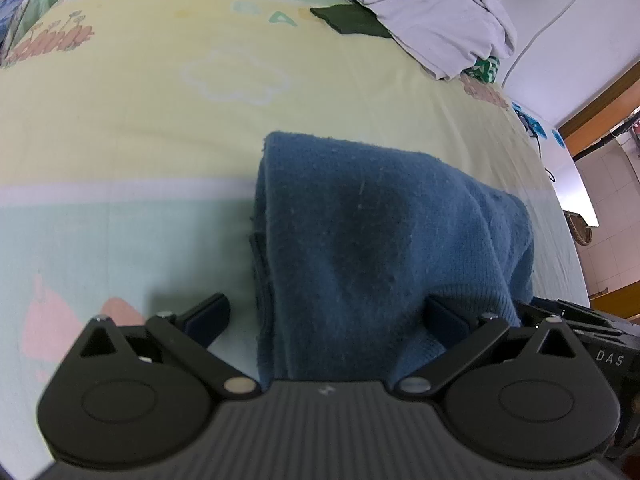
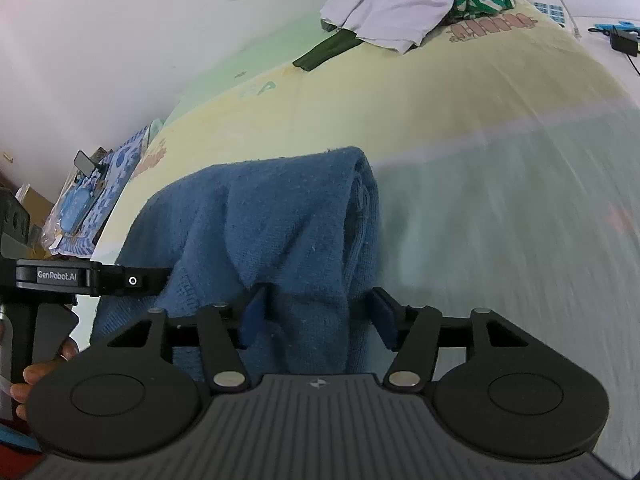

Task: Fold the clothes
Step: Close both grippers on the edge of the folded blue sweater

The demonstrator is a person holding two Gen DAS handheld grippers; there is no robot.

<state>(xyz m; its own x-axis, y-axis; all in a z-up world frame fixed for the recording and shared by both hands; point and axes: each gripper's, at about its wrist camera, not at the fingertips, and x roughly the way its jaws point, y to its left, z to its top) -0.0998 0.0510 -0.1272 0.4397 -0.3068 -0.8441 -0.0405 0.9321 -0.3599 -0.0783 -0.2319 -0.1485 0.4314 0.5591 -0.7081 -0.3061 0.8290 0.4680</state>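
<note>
Left gripper [image 1: 324,320]: fingers [image 1: 208,316] are spread wide, nothing clamped. The blue sweater [image 1: 380,240] is seen between them, its right-hand bulk draped over the right finger; the left finger sits apart from the fabric, over the bed sheet [image 1: 120,120].

Right gripper [image 2: 318,314]: fingers [image 2: 382,312] are parted, with a bunched fold of the blue sweater [image 2: 260,224] lying in the gap. The left pad is touching or buried in the knit; the right pad is just beside the fabric edge. Whether the fold is actually pinched cannot be told; the gap looks open.

Sweater location: lower centre of both frames, folded into a thick multi-layer bundle on the bed sheet [image 2: 480,140], straddling the yellow and pale green bands of the print.

In the right wrist view, the left gripper's body [image 2: 80,276] is seen at the left edge, touching the sweater's side, with a hand [image 2: 40,380] below it at lower left.

A pile of clothes [image 1: 432,20] is seen at upper right of the left wrist frame: pale lavender garment on top, dark green piece and green-white striped piece under it. Same pile [image 2: 400,0] is at the top of the right wrist frame. Well apart from the sweater.

Right side of the right wrist frame is motion-blurred.
</note>
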